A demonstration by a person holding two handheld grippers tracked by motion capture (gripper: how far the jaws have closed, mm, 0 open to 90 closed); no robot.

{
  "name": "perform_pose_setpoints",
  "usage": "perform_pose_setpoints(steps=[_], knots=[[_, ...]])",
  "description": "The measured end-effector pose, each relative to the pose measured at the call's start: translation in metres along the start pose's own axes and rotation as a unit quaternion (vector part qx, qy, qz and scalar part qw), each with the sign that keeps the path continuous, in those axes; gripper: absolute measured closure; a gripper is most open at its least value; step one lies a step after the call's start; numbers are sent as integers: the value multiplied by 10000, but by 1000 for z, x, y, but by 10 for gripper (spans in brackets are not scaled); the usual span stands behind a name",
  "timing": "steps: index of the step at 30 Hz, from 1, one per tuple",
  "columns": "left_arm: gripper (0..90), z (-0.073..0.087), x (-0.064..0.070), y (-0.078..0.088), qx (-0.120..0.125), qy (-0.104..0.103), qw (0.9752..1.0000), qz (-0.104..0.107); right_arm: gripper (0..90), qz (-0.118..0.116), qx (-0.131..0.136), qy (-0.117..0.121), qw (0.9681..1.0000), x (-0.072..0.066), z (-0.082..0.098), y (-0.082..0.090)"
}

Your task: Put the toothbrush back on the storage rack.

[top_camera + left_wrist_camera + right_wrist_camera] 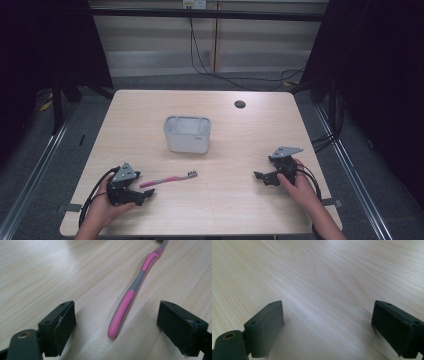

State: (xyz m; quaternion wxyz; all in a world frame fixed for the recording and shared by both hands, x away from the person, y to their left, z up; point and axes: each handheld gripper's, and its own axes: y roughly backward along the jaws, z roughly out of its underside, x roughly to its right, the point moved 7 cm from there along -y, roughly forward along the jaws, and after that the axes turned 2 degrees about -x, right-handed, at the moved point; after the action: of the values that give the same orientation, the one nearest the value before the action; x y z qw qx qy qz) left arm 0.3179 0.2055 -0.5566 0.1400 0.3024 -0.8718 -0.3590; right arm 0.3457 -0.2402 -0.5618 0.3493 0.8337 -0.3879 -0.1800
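Observation:
A pink and grey toothbrush [167, 179] lies flat on the wooden table [240, 135], bristles toward the right. My left gripper [147, 195] rests at the front left, just below the handle end, and stands open. In the left gripper view the toothbrush [130, 295] runs away from me, its pink handle tip lying between the two wide-apart jaws without touching either pad. My right gripper [258, 176] sits at the front right, held by a hand, pointing left. Its jaws are open in the right gripper view, with bare wood between them.
A light grey rectangular holder [187, 134] stands upright in the middle of the table, beyond the toothbrush. A dark round grommet [240, 104] marks the far right of the tabletop. Cables trail on the floor behind the table.

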Motion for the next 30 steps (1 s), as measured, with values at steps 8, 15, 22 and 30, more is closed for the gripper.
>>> perform_pose_setpoints(steps=[8,15,22,30], knots=[[151,0,-1,2,-101,-60,9999,8,101,-1,1,5,10000,0,0,0],[228,-5,1,8,-784,-85,9968,107,101,-1,2,5,10000,0,0,0],[277,-37,13,2,-1384,-346,9893,296,101,0,0,1,10000,0,0,0],[351,-50,27,-16,-1702,-641,9822,461,101,0,0,1,10000,0,0,0]])
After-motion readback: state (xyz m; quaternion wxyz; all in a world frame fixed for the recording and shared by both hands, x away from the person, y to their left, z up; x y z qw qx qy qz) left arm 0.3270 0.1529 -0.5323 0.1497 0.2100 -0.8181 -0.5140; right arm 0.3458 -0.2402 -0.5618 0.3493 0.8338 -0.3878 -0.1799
